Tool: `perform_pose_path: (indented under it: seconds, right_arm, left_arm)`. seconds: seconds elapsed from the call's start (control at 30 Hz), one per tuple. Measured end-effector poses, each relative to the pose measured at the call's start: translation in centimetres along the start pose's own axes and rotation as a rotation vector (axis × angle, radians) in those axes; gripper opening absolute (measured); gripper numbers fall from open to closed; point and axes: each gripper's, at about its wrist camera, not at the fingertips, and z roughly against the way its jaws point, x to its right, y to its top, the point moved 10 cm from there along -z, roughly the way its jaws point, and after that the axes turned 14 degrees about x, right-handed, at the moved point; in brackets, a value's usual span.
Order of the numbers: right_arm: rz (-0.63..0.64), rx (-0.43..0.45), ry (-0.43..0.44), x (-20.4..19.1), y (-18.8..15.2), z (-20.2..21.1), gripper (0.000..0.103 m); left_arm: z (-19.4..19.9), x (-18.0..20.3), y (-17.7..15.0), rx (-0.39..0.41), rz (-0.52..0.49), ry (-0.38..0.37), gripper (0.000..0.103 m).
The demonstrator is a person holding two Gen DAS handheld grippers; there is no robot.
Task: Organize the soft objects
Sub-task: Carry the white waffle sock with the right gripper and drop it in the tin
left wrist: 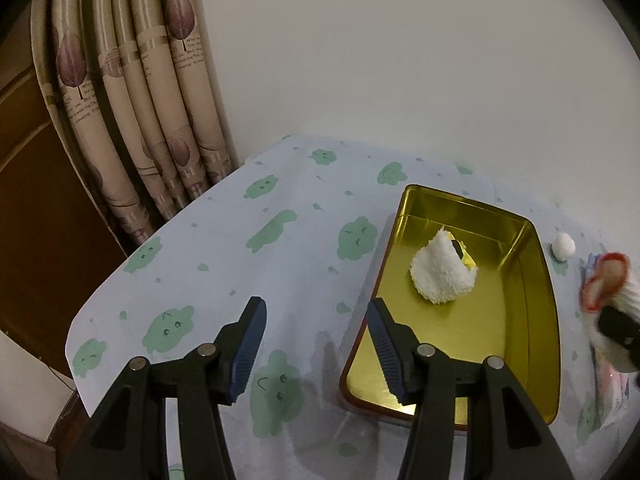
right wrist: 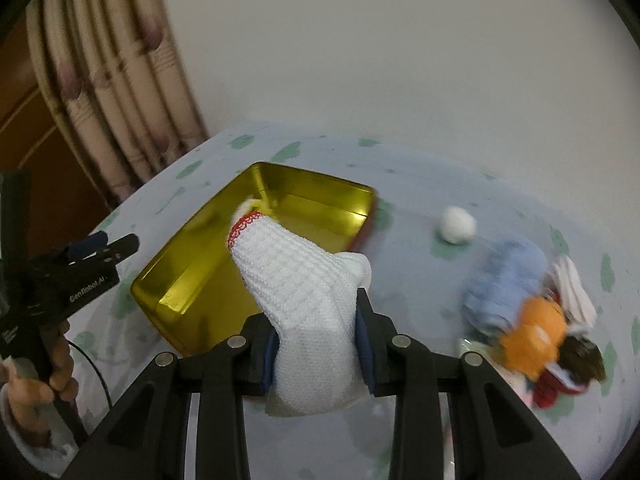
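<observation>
My right gripper [right wrist: 316,344] is shut on a white knitted glove with a red cuff [right wrist: 292,280] and holds it above the table, its cuff end over the gold tin tray [right wrist: 192,276]. The glove and gripper show blurred at the right edge of the left wrist view [left wrist: 608,280]. My left gripper [left wrist: 316,344] is open and empty, above the cloth just left of the tray [left wrist: 536,320]. A fluffy white and yellow soft item [left wrist: 440,276] lies in the tray. A small white ball [left wrist: 563,245] sits on the cloth right of the tray; it also shows in the right wrist view [right wrist: 457,225].
A pile of soft things lies at the right: a blue cloth [right wrist: 504,280], an orange piece [right wrist: 536,336] and red and white fabric [right wrist: 572,292]. The table has a light cloth with green blobs [left wrist: 240,248]. Curtains [left wrist: 132,100] and a white wall stand behind.
</observation>
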Motion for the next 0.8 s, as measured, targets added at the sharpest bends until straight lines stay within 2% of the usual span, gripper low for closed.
perform_pose_path:
  seconds: [0.27,0.63,0.8]
  right_arm:
    - [0.075,-0.041,0.011,-3.5,0.2,-4.3,0.030]
    - [0.101,-0.099,-0.012,-4.6,-1.4,-8.0,0.032]
    - [0.131,-0.119,-0.015,-5.3,-2.1,-8.8,0.035]
  left_arm:
    - [-0.3,-1.4,0.1,0.000,0.045,0.030,0.054]
    - [-1.1,-4.7,-0.6,-0.039,0.143,0.116,0.054]
    - [-1.5,-4.6,-0.8,-0.057,0.139,0.111,0.054]
